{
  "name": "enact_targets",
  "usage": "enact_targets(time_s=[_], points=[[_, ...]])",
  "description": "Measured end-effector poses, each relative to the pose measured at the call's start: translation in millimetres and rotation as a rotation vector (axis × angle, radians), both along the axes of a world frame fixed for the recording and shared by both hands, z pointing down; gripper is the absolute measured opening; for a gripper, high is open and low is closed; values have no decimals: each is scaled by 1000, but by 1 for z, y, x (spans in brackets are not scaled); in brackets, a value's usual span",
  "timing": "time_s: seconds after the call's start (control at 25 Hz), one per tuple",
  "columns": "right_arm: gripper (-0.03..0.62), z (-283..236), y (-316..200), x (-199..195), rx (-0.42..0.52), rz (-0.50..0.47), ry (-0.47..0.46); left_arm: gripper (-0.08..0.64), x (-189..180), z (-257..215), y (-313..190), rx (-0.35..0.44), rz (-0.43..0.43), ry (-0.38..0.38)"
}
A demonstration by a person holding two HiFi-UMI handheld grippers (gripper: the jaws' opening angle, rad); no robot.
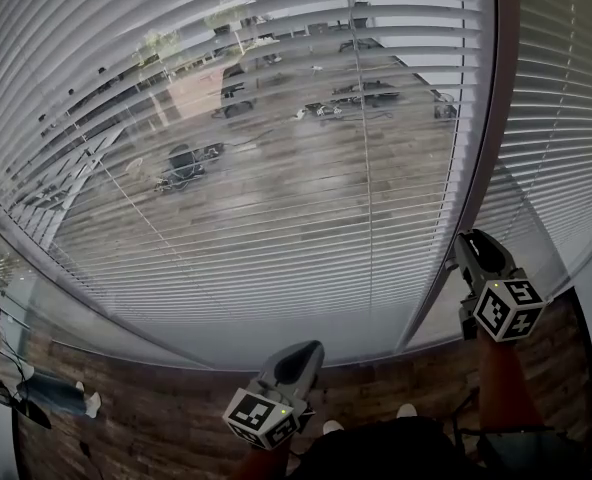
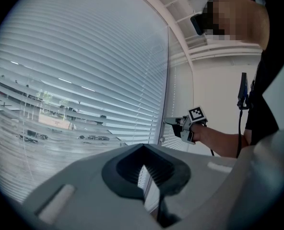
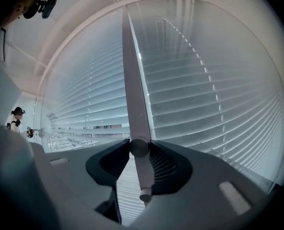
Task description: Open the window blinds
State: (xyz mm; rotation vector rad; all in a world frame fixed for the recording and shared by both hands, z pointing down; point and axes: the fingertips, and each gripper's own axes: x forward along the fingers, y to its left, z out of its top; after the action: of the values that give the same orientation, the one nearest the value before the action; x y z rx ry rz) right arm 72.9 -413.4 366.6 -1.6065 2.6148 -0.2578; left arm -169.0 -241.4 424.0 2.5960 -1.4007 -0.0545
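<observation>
Gripping tilt wand w/ R gripper, jaws pinched on it; L gripper closed, empty. Slats part-open, see-thru already — prob more twisting left.

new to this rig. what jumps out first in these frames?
The white horizontal-slat window blinds fill nearly the whole head view, their slats tilted enough to show parked cars outside, top centre. At the blinds' right edge, the right gripper is closed on a slim grey tilt wand that hangs between the two blind panels. The left gripper sits bottom centre, short of the blinds, jaws together on nothing.
</observation>
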Motion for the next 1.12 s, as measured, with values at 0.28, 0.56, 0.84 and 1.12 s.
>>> enact_targets(time_s=[0.28, 0.56, 0.84, 1.12], points=[[155, 0, 0, 0, 1, -5, 30, 0, -1, 5, 0, -3, 6, -12], [155, 0, 0, -1, 15, 4, 123, 0, -1, 1, 1, 6, 4, -6], [153, 0, 0, -2, 49, 22, 249, 0, -1, -2, 1, -2, 0, -2], [153, 1, 0, -4, 114, 44, 426, 0, -3, 6, 3, 2, 3, -13]])
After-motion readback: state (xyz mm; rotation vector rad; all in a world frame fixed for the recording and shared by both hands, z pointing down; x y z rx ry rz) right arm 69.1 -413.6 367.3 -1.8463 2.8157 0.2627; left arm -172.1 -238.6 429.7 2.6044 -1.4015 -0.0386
